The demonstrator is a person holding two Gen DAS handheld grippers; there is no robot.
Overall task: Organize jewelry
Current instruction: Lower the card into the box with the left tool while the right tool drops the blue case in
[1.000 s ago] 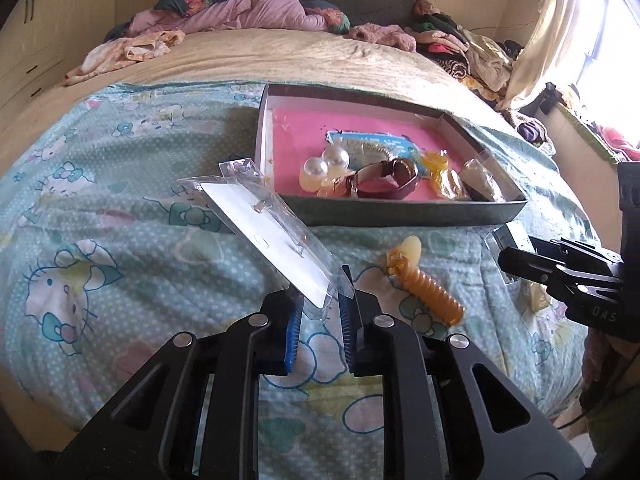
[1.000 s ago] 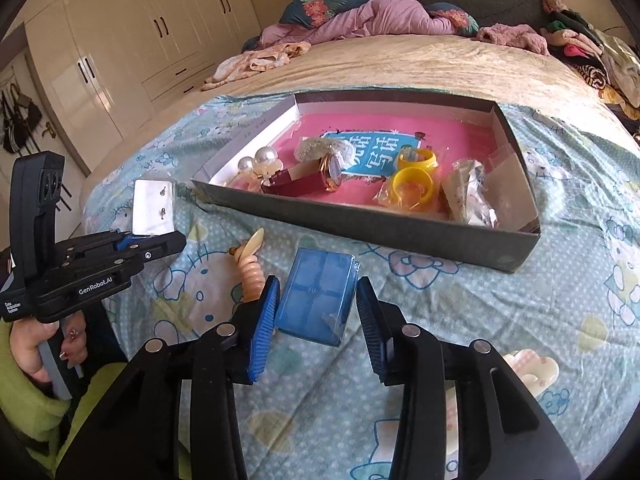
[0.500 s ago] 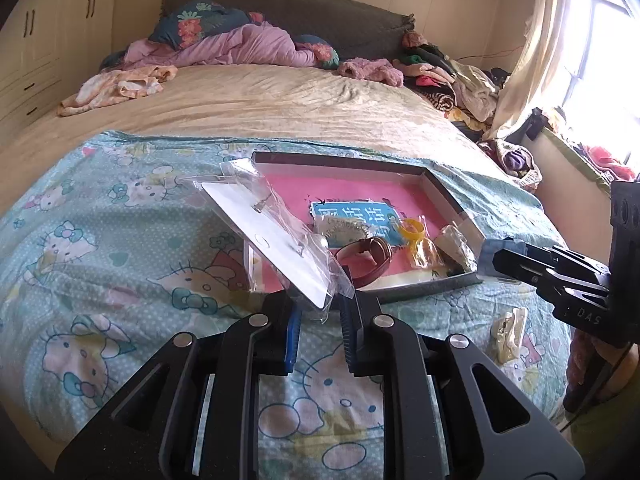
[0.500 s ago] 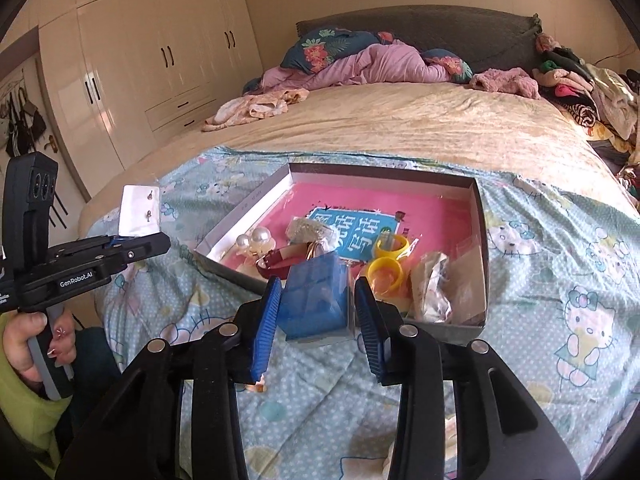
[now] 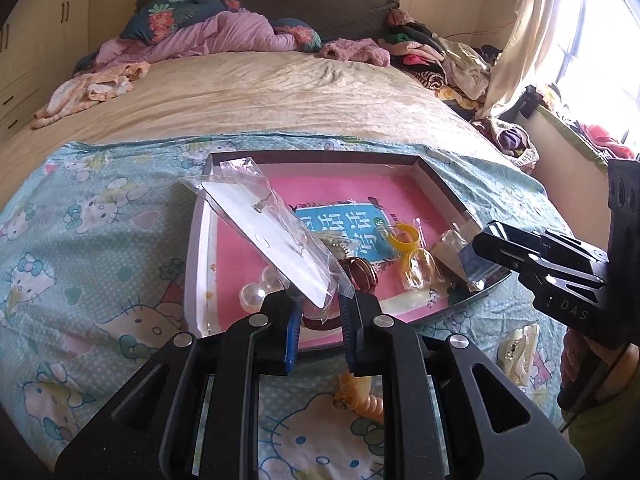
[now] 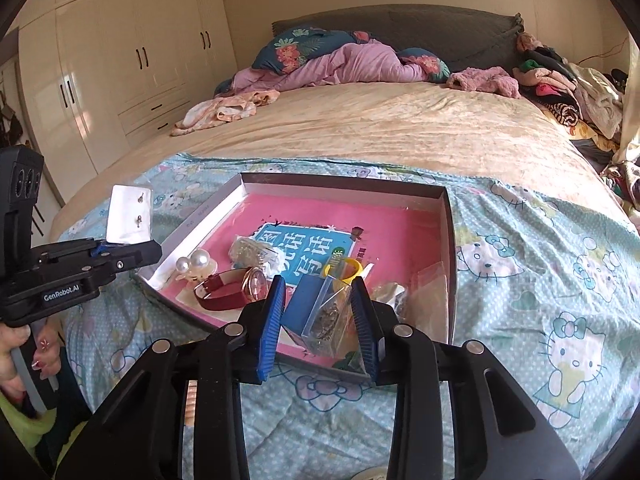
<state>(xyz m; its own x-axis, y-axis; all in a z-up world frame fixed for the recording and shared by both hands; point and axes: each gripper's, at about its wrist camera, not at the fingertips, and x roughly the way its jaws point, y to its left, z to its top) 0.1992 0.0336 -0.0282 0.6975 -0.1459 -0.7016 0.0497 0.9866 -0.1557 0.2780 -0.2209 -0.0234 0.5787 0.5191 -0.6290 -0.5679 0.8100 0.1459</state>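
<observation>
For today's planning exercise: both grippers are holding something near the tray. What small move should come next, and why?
Probably lower the right gripper a little and open it: its blue box already hangs over the tray, beside the watch, while the left gripper holds the earring card.

The left gripper (image 5: 316, 312) pinches with jaws nearly closed, while the right gripper (image 6: 319, 312) grips with jaws wider apart.

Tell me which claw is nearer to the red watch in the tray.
Left. The left claw, shut on the earring card, hangs directly above the red watch. The right claw, holding the blue box, is off to the watch's right.
</observation>
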